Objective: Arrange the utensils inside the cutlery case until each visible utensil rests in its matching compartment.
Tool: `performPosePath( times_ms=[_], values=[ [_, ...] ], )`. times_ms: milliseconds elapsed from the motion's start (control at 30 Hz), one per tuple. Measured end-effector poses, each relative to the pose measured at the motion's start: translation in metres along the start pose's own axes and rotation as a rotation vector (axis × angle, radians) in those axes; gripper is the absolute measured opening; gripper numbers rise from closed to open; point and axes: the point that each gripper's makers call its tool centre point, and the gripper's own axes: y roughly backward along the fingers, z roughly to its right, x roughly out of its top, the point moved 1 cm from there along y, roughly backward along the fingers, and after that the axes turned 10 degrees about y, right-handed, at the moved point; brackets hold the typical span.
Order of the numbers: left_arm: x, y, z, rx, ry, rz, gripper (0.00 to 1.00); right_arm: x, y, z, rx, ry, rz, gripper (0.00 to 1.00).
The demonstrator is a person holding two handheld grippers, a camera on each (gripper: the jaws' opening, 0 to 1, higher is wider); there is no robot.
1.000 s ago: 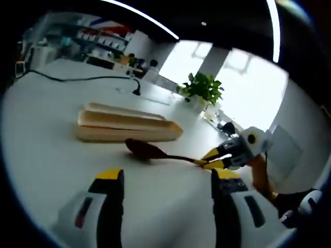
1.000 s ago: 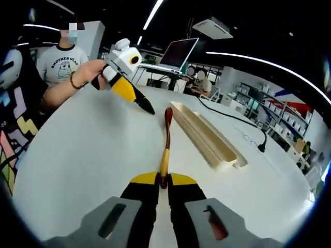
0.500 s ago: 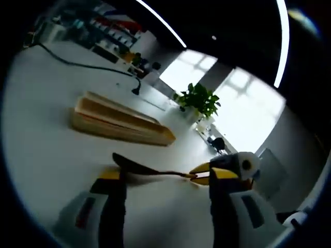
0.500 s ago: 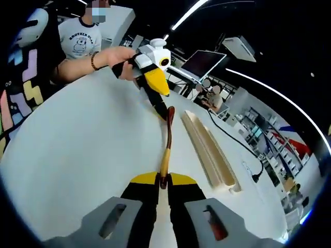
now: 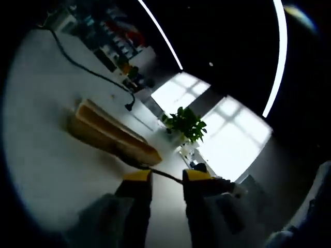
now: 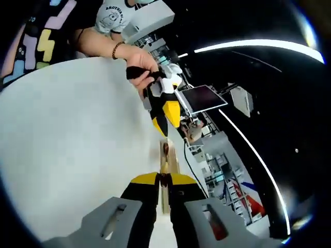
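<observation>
A white table [image 6: 62, 134] spreads under both grippers. On it, in the left gripper view, the long wooden cutlery case [image 5: 111, 135] lies at the far left of the jaws, with a black cable [image 5: 85, 67] trailing across the table beyond it and a potted green plant [image 5: 184, 122] farther off by the bright windows. In the right gripper view, a person's hand [image 6: 140, 64] grips the left gripper [image 6: 163, 130], which points its yellow and black tips down just beside the far end of the spoon; a laptop [image 6: 200, 98] stands farther away.

The right gripper [image 6: 163, 179] has its jaws clamped narrowly on the handle of the dark wooden spoon [image 6: 165, 157], which runs straight away from it, its bowl end close under the other gripper's tip. In the left gripper view, the left gripper [image 5: 166, 176] has its jaws set moderately apart, and the thin dark handle of the spoon [image 5: 155, 170] crosses between the yellow tips; whether they touch it, I cannot tell. The spoon is outside the case, near its end.
</observation>
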Motion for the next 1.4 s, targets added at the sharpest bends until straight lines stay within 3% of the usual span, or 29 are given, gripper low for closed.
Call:
performPosePath(
  times_ms=[67,167,233,300,400,533,667,733,900,967,1033,1167,1267,1333,1400],
  values=[
    [0.004,0.002,-0.004,0.001,0.058,0.019,0.2,0.0,0.002,0.005,-0.025,0.015,-0.003,0.04],
    [0.005,0.002,-0.006,0.013,0.053,0.016,0.22,0.004,0.006,0.013,-0.065,0.046,0.01,0.04],
    [0.005,0.001,-0.004,0.008,0.05,0.019,0.28,0.006,0.007,0.013,-0.066,0.061,0.017,0.04],
    [0.006,0.0,-0.001,-0.024,0.127,0.029,0.37,0.012,0.007,0.014,-0.074,0.123,0.026,0.04],
    [0.006,0.0,-0.007,-0.002,0.123,0.034,0.41,0.018,0.008,0.014,-0.084,0.156,0.054,0.04],
    [0.011,0.001,-0.012,0.008,0.143,0.075,0.38,0.031,0.009,0.013,-0.087,0.211,0.1,0.04],
    [0.015,0.003,-0.008,-0.031,0.172,0.093,0.18,0.035,0.007,0.006,-0.075,0.262,0.11,0.04],
    [0.016,0.003,-0.007,-0.045,0.184,0.1,0.17,0.039,0.009,0.007,-0.081,0.267,0.126,0.04],
    [0.023,0.003,0.001,-0.122,0.345,0.122,0.11,0.034,0.009,0.009,-0.094,0.266,0.098,0.05],
    [0.03,0.006,0.01,-0.213,0.407,0.149,0.07,0.03,0.009,0.012,-0.108,0.252,0.086,0.07],
    [0.032,0.004,0.002,-0.157,0.353,0.169,0.06,0.03,0.01,0.015,-0.125,0.239,0.087,0.07],
    [0.038,0.003,0.003,-0.158,0.36,0.217,0.06,0.019,0.009,0.018,-0.128,0.193,0.051,0.08],
    [0.041,0.003,-0.002,-0.151,0.411,0.249,0.06,0.014,0.01,0.022,-0.142,0.036,0.066,0.09],
    [0.043,0.004,-0.003,-0.155,0.435,0.278,0.06,0.01,0.012,0.028,-0.148,-0.128,0.084,0.14],
    [0.047,0.005,-0.004,-0.163,0.478,0.309,0.06,0.002,0.014,0.034,-0.166,-0.24,0.065,0.16]
  ],
)
